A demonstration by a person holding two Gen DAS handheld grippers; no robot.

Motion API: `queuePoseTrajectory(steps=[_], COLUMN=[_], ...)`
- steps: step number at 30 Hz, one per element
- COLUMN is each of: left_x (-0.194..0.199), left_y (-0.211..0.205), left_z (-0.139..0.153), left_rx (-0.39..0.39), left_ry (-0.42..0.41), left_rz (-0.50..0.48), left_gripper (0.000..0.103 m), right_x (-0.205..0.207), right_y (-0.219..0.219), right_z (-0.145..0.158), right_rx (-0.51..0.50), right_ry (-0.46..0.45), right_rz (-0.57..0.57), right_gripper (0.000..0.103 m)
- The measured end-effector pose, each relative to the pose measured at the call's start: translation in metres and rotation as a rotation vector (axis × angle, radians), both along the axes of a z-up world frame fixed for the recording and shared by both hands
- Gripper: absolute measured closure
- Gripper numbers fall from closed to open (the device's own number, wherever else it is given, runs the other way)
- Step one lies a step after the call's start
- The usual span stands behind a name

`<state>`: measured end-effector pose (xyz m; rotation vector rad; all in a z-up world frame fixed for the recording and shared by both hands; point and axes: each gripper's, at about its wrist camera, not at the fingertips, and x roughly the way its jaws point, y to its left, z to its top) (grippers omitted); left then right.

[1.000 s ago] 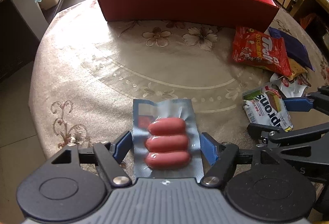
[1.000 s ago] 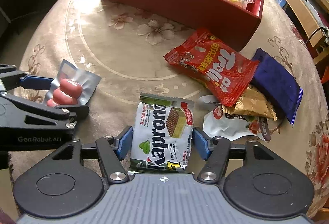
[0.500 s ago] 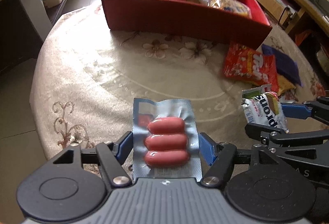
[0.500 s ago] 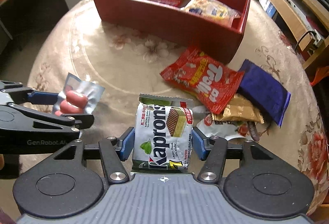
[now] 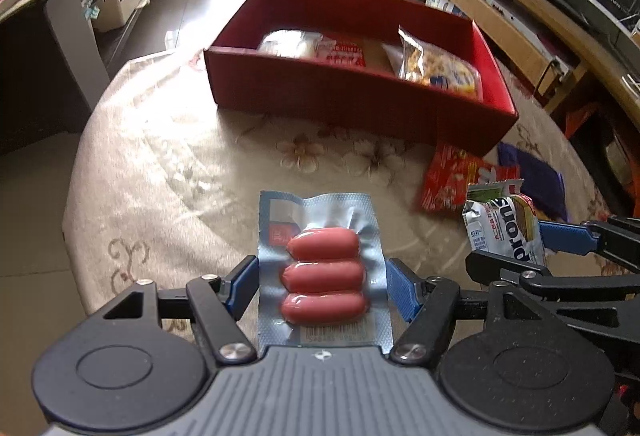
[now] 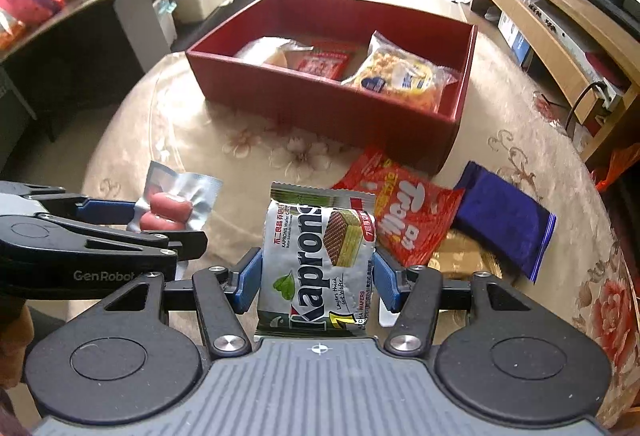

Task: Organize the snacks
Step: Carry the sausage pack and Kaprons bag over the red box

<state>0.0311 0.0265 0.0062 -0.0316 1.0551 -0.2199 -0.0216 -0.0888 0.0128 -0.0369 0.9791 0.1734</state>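
My left gripper (image 5: 322, 288) is shut on a silver vacuum pack of three pink sausages (image 5: 323, 272), held above the round table. In the right wrist view the same sausage pack (image 6: 172, 205) shows at the left. My right gripper (image 6: 316, 282) is shut on a silver and green Kaprons wafer pack (image 6: 318, 256), also lifted off the cloth; that wafer pack (image 5: 502, 226) appears at the right of the left wrist view. Ahead stands a red open box (image 5: 360, 95) with several snack bags inside.
A red Trolli bag (image 6: 404, 211), a dark blue packet (image 6: 508, 220) and a gold packet (image 6: 460, 252) lie on the floral tablecloth right of the box. The table edge curves close on the left. Cabinets and shelves line both sides of the room.
Both grippers rose off the table with their packs and tilted up, so the red box's inside now shows. Each pair of jaws closed slightly onto its pack.
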Motion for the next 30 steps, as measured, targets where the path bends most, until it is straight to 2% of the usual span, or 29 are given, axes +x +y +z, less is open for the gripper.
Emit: queuePoseTrajectory(steps=[11, 30], left_x=[0.024, 0.091], left_y=[-0.011, -0.021], left_z=[0.02, 0.053], left_rx=[0.004, 0.003], left_ry=[-0.059, -0.154], left_rz=[0.008, 0.056], left_gripper=[0.036, 0.037], right_x=[0.017, 0.074], right_y=[-0.011, -0.024], right_z=[0.019, 0.046], right_rx=[0.023, 0.06], right_ry=[-0.064, -0.162], right_rz=[-0.039, -0.117], right_gripper=[0.038, 0.038])
